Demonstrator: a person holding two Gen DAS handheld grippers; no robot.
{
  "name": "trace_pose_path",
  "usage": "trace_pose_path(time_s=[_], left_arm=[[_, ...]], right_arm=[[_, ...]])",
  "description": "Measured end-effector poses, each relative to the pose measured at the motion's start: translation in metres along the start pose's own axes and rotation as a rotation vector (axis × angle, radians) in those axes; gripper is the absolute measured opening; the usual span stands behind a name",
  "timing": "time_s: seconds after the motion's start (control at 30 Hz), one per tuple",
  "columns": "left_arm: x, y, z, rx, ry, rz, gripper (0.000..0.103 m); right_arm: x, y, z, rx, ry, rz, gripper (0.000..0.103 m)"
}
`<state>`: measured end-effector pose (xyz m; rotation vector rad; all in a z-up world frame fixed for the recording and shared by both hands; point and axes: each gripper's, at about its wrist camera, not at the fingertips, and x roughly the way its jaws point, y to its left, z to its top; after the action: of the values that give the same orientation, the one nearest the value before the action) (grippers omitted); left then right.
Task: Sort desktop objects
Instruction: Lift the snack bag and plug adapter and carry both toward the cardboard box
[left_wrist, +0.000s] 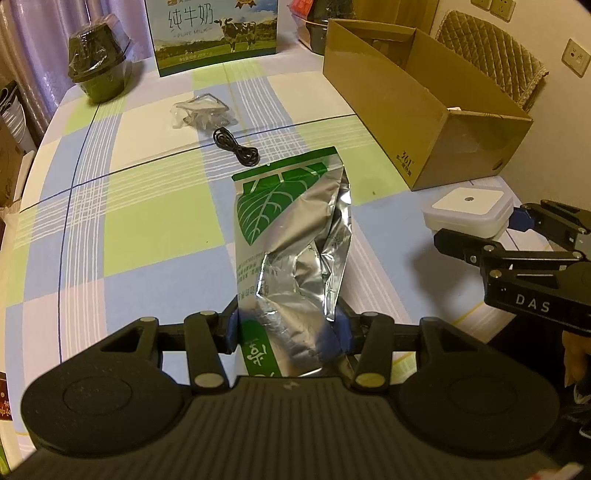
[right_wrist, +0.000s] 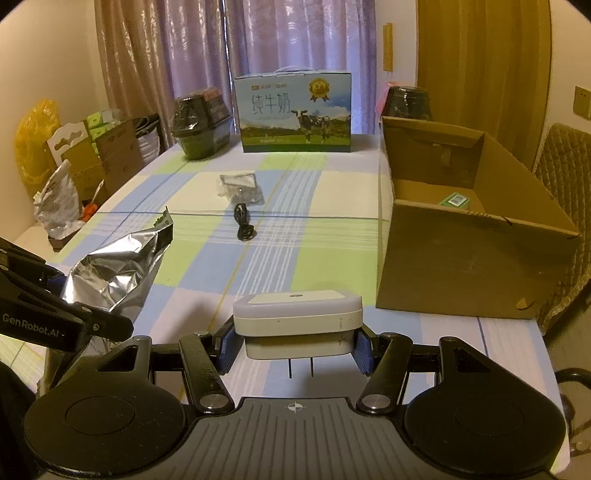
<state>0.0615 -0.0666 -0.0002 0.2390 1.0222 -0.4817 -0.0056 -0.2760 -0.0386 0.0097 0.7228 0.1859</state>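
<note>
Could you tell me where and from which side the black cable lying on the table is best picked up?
Grip the black cable at its bunched coil, the end nearer the cameras, where several strands lie together and give the tongs some bulk. Come straight down from above, closing across the coil: it lies flat on the tablecloth, clear of the plastic wrapper behind it. Both tongs are currently occupied.

pouch (left_wrist: 291, 236) ahead of left tool (left_wrist: 288, 328) | cable (left_wrist: 236, 147) beyond pouch | cardboard box (left_wrist: 417, 110) right of cable | milk carton (left_wrist: 214, 33) farthest ahead
</note>
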Motion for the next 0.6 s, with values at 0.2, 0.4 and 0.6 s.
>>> trace_pose_path(time_s=[0.2,0.4,0.6], left_arm=[[0.000,-0.005,0.007,0.009,-0.006,-0.012,0.044],[0.002,-0.015,0.014,0.029,-0.013,-0.031,0.044],[0.002,-0.026,0.027,0.049,-0.030,-0.053,0.044]], right_arm=[[-0.005,-0.007,0.002,0.015,-0.010,-0.011,0.057],[-0.011,-0.018,0.004,0.033,-0.024,-0.031,0.057],[-0.015,-0.032,0.011,0.055,-0.043,-0.057,0.057]])
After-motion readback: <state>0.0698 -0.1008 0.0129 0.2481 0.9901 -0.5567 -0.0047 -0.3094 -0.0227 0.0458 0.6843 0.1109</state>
